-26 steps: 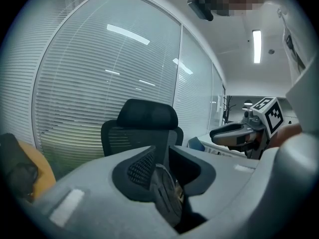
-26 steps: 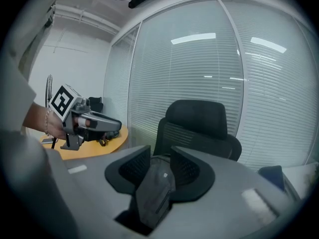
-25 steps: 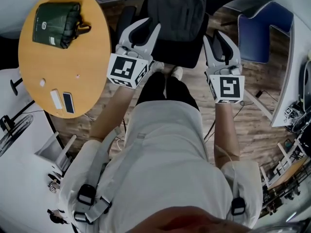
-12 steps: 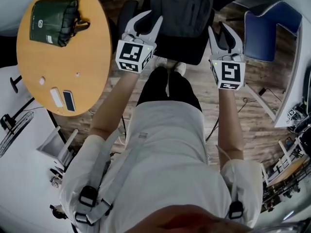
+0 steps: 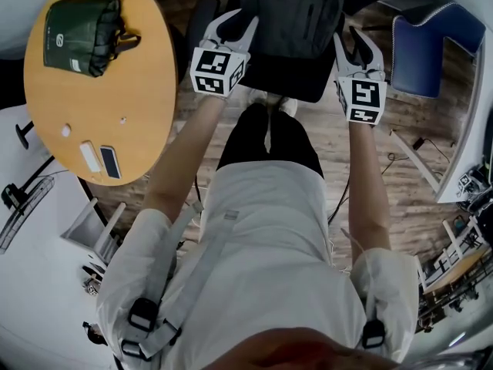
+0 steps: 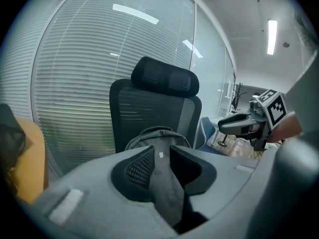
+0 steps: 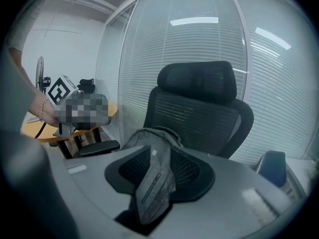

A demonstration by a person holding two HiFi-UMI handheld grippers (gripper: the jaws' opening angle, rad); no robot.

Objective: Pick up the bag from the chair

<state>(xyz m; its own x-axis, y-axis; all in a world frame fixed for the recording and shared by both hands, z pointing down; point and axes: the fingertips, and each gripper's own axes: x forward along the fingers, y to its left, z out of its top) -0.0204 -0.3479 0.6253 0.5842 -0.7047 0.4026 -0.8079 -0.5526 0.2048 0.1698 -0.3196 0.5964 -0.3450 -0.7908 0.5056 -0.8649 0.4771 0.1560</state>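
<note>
Jaws apart and empty, the left gripper [image 5: 240,23] and right gripper [image 5: 348,41] flank the bag [image 5: 289,14] at the chair's [image 5: 296,79] back edge, seemingly for a two-sided lift.

Probably an office: glass partitions [image 6: 212,68] with blinds [image 7: 279,83], a mesh chair [image 6: 149,116], a round table [image 5: 100,91].

1. Green pouch [image 5: 81,23] on the round table [image 5: 115,75]: pale round emblem, lettering too small to read.
2. Cubes on the left gripper [image 5: 236,26] and right gripper [image 5: 348,38]: black-and-white square markers, no letters.
3. Bag [image 5: 293,14]: small pale tag, illegible.
</note>
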